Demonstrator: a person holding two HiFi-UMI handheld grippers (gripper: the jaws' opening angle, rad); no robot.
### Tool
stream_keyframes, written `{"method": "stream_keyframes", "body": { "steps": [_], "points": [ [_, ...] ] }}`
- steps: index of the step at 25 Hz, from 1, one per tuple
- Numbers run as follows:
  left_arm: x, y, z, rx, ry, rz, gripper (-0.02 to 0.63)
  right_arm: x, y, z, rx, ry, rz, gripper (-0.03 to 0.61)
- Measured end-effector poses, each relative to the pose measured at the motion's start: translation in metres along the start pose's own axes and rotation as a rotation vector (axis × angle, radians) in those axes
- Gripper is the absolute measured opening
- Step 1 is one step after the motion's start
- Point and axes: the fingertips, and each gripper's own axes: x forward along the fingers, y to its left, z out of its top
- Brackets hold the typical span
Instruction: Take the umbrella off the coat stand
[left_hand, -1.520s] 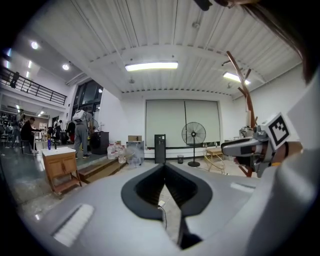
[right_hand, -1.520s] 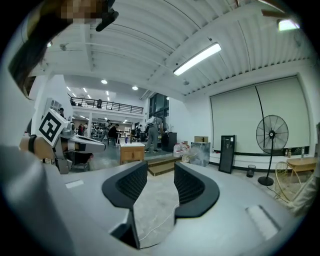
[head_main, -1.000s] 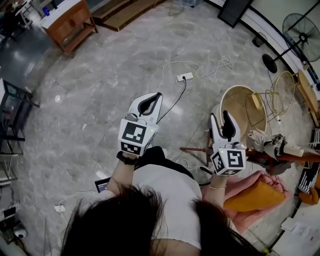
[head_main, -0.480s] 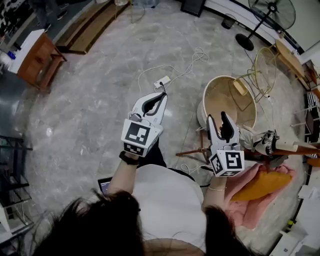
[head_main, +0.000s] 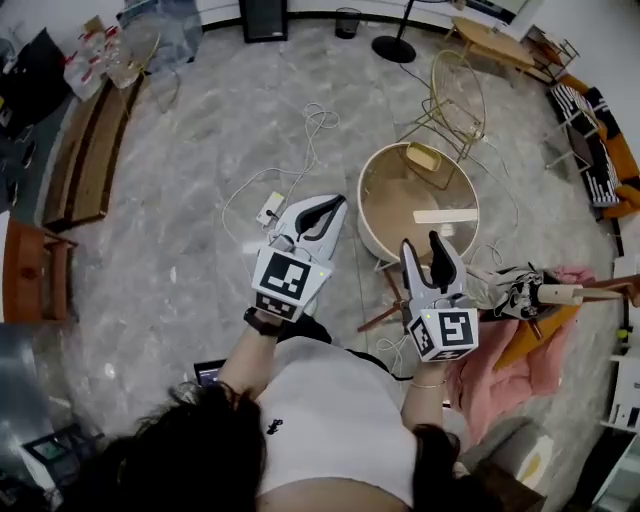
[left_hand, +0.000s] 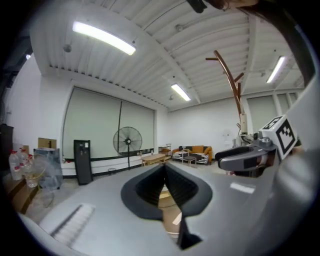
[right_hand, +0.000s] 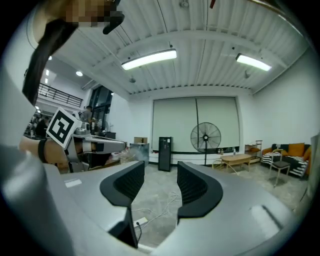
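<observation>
Swung round toward the stand (left_hand: 231, 80), you hold the left gripper (head_main: 336, 205) with fingers closed and the right gripper (head_main: 422, 243) half-open, both empty, the umbrella (head_main: 515, 293) unreached.

Left forearm (head_main: 246, 358) and right forearm (head_main: 428, 388) stretched forward from the body, left hand-held gripper (head_main: 320, 213) pointing level, jaws closed tip to tip on nothing, right hand-held gripper (head_main: 427, 258) alongside, level, jaws parted and empty

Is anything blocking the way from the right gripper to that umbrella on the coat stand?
Nothing visible does. The umbrella, on the coat stand, is close beside the right gripper, with no object between them. The gripper's open jaws point toward the round tub instead.
</observation>
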Motion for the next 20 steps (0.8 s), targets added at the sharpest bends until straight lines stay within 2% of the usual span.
{"method": "stream_keyframes", "body": {
  "steps": [6,11,20],
  "points": [
    [0.060,-0.016,0.007,0.027,-0.009,-0.260,0.058,-0.004,-0.027,0.006,0.017,-0.011,-0.246,0.199],
    [0.089,-0.053,0.011,0.042,-0.013,-0.475,0.058,-0.028,-0.042,0.012,0.024,-0.019,-0.440,0.221],
    [0.098,-0.146,0.010,0.059,-0.027,-0.734,0.058,-0.106,-0.060,0.011,0.033,-0.043,-0.700,0.258]
  ]
}}
